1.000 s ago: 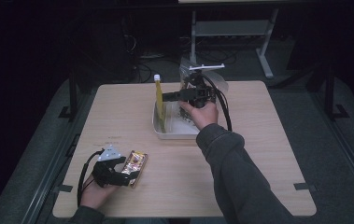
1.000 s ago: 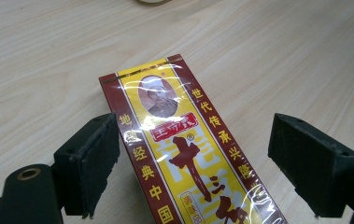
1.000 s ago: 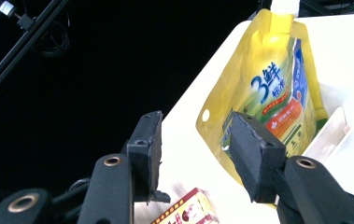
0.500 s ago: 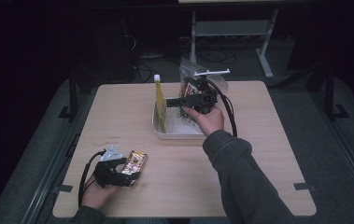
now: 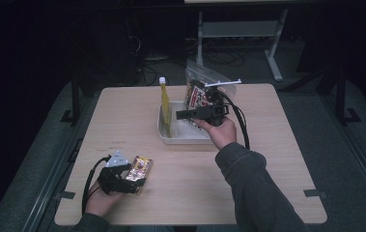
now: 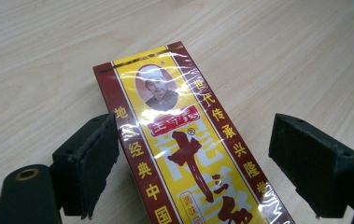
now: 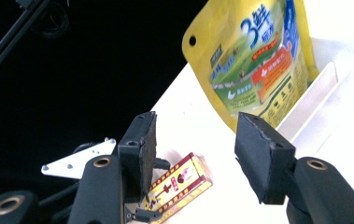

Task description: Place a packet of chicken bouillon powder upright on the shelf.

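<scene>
Meanwhile, the right gripper (image 5: 183, 114) is withdrawing from the white tray (image 5: 183, 138) with jaws wide and empty (yellow pouch (image 5: 165, 107) released), while the left gripper (image 5: 133, 182) is straddling the seasoning box (image 6: 188, 144), jaws wide.

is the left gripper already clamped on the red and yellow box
No: in the left gripper view both jaws stand apart from the red and yellow box, with bare table showing between each pad and its sides.

Box (image 6: 184, 154) cut off at bottom edge, tray (image 5: 163, 131) contents perhaps packets, too small to tell
</scene>
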